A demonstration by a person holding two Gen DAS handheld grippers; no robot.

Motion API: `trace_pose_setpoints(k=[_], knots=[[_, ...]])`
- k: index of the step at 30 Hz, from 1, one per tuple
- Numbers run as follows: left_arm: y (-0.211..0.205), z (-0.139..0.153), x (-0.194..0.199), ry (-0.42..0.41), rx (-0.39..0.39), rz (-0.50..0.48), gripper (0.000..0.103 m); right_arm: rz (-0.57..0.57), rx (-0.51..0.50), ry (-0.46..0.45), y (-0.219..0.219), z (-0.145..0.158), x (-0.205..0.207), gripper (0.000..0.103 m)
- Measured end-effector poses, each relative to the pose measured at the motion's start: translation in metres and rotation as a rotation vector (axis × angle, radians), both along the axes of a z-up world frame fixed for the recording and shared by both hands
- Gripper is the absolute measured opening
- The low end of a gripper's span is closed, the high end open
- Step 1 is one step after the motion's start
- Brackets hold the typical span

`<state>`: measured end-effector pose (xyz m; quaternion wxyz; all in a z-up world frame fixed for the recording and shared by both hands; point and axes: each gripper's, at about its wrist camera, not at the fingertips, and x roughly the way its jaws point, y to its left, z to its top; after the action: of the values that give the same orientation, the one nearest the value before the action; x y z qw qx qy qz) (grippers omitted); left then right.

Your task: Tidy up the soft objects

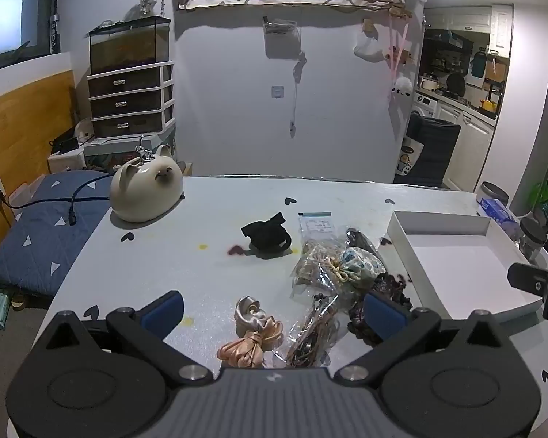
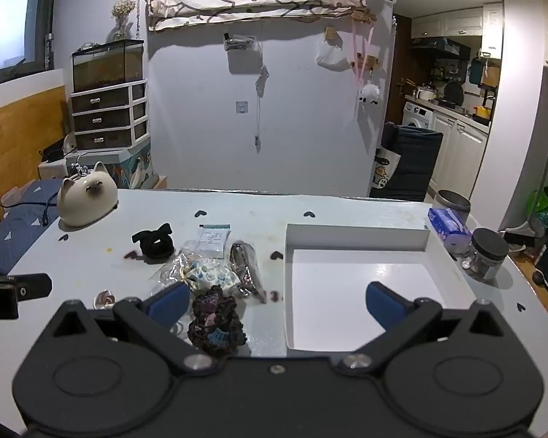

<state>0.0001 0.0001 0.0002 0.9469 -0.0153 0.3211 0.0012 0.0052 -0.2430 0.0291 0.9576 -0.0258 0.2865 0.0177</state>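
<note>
I'm holding both the left gripper (image 1: 274, 310) and right gripper (image 2: 277, 301) spread wide, empty, hovering over scrunchies (image 1: 252, 335) beside the white tray (image 2: 358, 235).

On the table (image 2: 237, 204): a cluster of scrunchies and small packets left of centre, with a tray (image 2: 361, 233) to the right. Behind the cluster, a bow scrunchie (image 2: 153, 242); further back left, a cat-shaped pot (image 2: 87, 197). Nearest in the cluster, a crochet scrunchie (image 2: 215, 323), just left of the tray. Right of the tray, a tissue pack (image 2: 447, 224) and a jar (image 2: 487, 253). At the cluster's near left, a satin scrunchie (image 1: 250, 335).
</note>
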Motion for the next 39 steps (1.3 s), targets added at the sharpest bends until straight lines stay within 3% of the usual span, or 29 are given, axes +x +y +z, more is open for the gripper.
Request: trace_pose_setpoints(k=[39], knots=[[0.0,-0.0002,0.0005,0.005,0.0,0.001,0.103,0.001,-0.001,0.008,0.0026,-0.0025,0.0081,0.103]])
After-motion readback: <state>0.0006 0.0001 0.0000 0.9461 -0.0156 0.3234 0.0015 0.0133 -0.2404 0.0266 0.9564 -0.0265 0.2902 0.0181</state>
